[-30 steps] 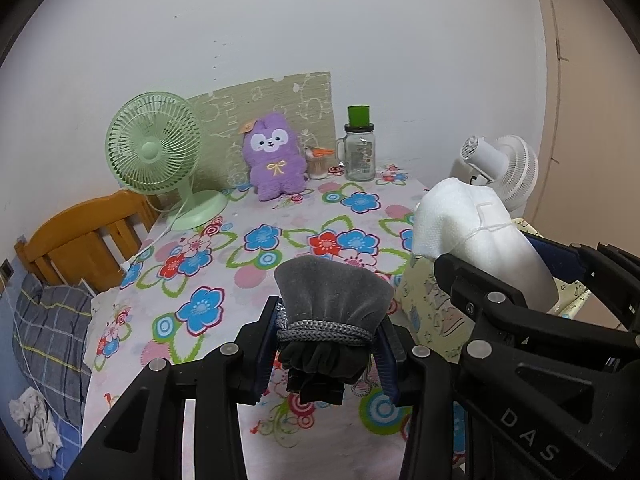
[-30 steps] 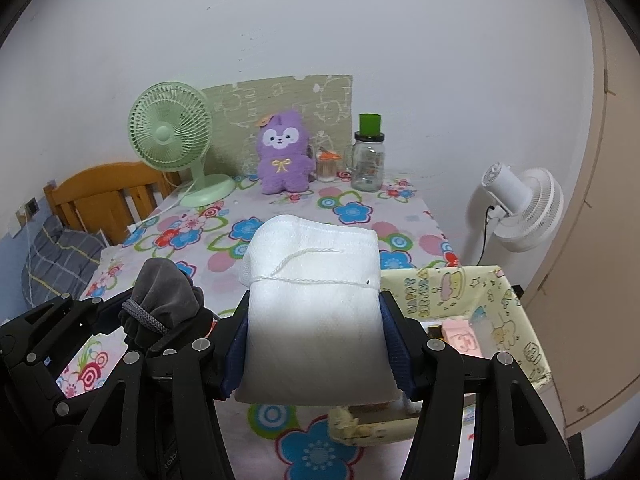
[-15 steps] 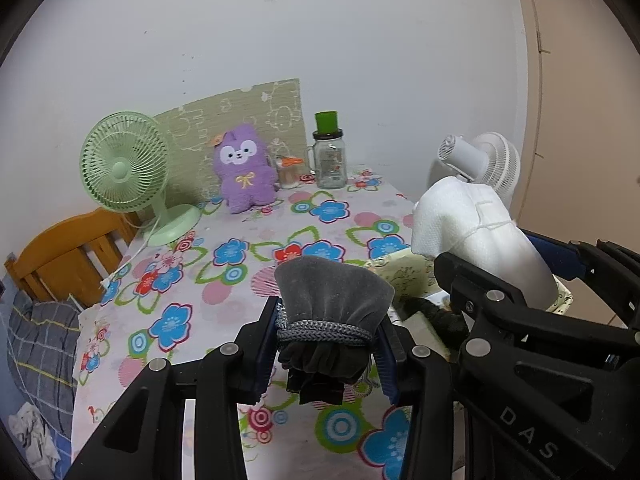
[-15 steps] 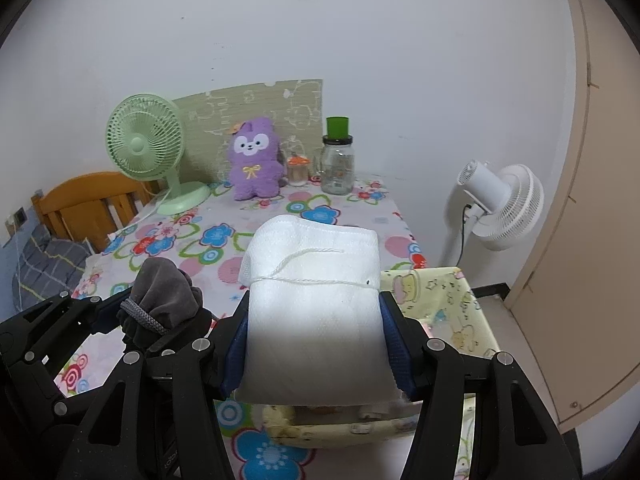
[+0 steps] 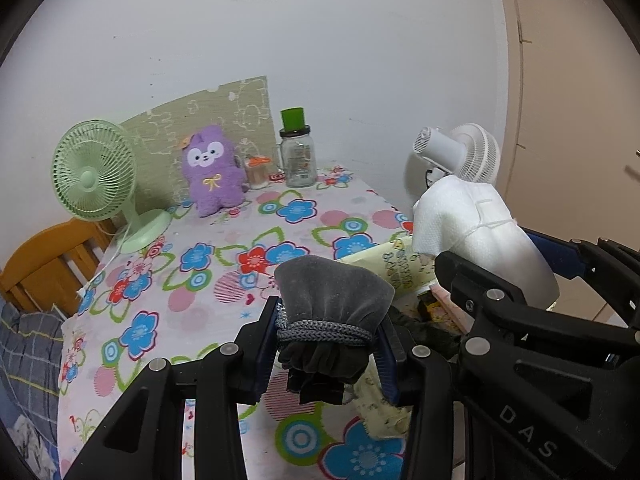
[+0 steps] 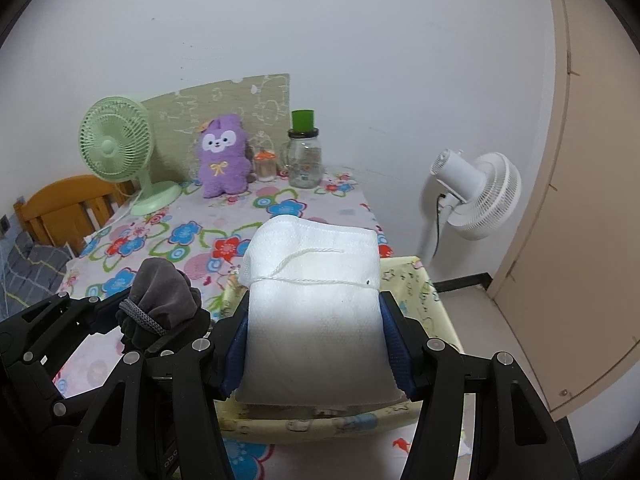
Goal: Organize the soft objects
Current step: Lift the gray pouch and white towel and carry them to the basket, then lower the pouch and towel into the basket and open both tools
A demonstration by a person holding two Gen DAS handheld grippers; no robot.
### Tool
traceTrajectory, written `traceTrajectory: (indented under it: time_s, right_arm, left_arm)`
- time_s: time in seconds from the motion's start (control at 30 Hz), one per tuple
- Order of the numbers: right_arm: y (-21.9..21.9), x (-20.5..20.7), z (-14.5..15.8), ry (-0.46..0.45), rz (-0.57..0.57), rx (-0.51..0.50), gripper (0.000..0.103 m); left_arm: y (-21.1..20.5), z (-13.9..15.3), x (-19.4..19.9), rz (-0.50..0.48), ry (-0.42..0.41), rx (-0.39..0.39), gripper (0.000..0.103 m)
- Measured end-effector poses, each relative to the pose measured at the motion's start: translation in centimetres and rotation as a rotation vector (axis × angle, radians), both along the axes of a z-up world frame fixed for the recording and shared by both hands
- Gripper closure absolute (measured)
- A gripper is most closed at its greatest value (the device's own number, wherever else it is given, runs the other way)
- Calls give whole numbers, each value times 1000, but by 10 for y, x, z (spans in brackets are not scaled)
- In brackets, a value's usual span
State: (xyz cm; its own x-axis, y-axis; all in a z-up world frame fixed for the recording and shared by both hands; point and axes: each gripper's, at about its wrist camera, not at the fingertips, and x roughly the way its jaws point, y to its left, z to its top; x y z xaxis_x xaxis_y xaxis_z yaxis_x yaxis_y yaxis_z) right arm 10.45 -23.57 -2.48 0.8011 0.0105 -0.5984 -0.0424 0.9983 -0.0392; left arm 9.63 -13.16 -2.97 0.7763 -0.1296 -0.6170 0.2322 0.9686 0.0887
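Note:
My left gripper [image 5: 330, 334] is shut on a grey velvet drawstring pouch [image 5: 332, 300] and holds it above the table's near part, beside the yellow fabric basket [image 5: 394, 268]. My right gripper [image 6: 314, 330] is shut on a white drawstring pouch [image 6: 314, 280] and holds it over the same basket [image 6: 424, 296], hiding most of its inside. The grey pouch also shows in the right wrist view [image 6: 160, 296], the white pouch in the left wrist view [image 5: 476, 228]. Dark and pink items lie in the basket.
A flowered tablecloth [image 5: 200, 264] covers the table. At the back stand a green fan [image 5: 96, 176], a purple plush [image 5: 212, 170], a small jar [image 5: 256, 170] and a glass bottle with a green cap [image 5: 298, 156]. A white fan [image 6: 476, 192] stands on the floor to the right, and a wooden chair [image 6: 68, 204] stands to the left.
Both grippers have drawn back and risen a little with their pouches still held. The table's far objects look farther away than one second ago, and the basket sits lower under the white pouch.

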Motion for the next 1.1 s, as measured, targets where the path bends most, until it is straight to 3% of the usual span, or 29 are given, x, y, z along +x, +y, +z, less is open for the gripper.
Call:
traceTrajectory:
  time_s: [1.1]
  right_arm:
    - [-61, 25, -34, 91, -165, -14, 41]
  left_arm:
    - [-64, -37, 37, -162, 96, 0, 56]
